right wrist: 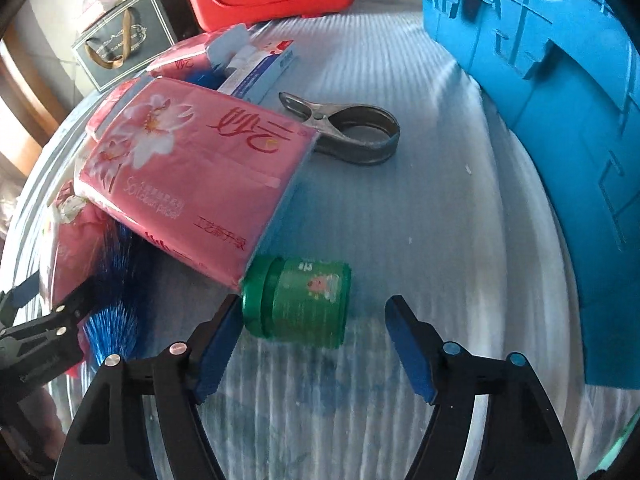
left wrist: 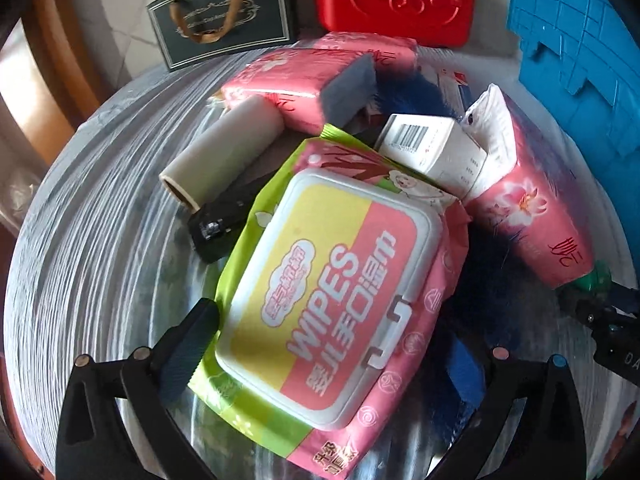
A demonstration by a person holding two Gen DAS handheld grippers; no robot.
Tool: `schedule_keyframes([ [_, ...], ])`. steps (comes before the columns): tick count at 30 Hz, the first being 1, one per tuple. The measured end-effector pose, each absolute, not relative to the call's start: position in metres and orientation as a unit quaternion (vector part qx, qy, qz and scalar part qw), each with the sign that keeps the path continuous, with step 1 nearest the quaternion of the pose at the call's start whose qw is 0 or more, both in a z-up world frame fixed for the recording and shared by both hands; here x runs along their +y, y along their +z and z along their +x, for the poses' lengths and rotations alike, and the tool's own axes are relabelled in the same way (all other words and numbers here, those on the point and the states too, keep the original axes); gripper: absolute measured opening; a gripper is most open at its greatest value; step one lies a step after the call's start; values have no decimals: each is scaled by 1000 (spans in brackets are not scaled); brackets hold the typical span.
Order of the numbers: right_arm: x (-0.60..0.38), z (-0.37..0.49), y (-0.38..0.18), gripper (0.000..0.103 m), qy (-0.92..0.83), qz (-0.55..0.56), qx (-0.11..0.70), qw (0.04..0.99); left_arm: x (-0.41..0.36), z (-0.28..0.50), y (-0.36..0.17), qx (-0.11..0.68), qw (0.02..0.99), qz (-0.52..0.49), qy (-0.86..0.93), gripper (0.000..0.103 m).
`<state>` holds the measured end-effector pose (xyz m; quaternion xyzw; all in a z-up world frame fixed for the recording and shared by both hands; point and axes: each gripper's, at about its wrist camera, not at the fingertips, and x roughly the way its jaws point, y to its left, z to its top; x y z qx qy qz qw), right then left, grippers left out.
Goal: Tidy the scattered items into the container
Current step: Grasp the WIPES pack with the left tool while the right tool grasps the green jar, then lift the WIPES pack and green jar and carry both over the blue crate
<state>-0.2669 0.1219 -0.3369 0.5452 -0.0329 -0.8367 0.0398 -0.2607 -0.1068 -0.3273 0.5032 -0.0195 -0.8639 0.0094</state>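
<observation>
Holding a heap, the clear ribbed tub (left wrist: 92, 216) contains a glossy wipes pack (left wrist: 332, 304) with a hard rounded lid. Behind the pack lie soft pink tissue packs (left wrist: 532, 208), a grey paper roll (left wrist: 224, 152) and a white carton (left wrist: 432, 148). The left gripper (left wrist: 324, 352) is clamped on the pack. Beside the tissues, a squat green jar (right wrist: 298, 304) lies on its side between the right gripper (right wrist: 312, 344) fingers, spread apart.

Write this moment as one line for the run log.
left tool: astride pink-and-green wipes pack, grip unclear | right tool: open, around lying green plastic jar | container: blue plastic crate
</observation>
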Motion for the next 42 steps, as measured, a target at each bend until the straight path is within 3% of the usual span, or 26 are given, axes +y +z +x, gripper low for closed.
schedule_keyframes([
  [1,121,-267,-338,72,-838,543,-30,37,-107,-260,-327,-16,11,503,-864,103],
  [3,119,-266,-340,58,-838,544,-19,32,-107,-256,-325,-7,16,505,-863,96],
  [5,117,-263,-340,53,-841,541,-8,31,-106,-250,-323,8,16,511,-860,95],
  [13,123,-261,-340,63,-846,530,-44,51,-94,-260,-340,-22,40,515,-856,103],
  [17,118,-256,-341,61,-853,519,-32,47,-94,-251,-333,-17,49,504,-862,87],
  [18,116,-256,-341,51,-855,516,-25,43,-96,-249,-331,-9,47,504,-862,85],
  [19,115,-255,-340,46,-858,511,-19,44,-96,-247,-329,-1,46,505,-862,84],
  [23,115,-251,-336,46,-862,504,-15,51,-97,-236,-317,13,50,502,-863,80],
  [32,116,-228,-284,46,-879,469,-2,83,-88,-206,-259,35,66,457,-886,79],
  [42,93,-203,-174,46,-917,382,12,118,-92,-180,-158,42,50,374,-925,79],
])
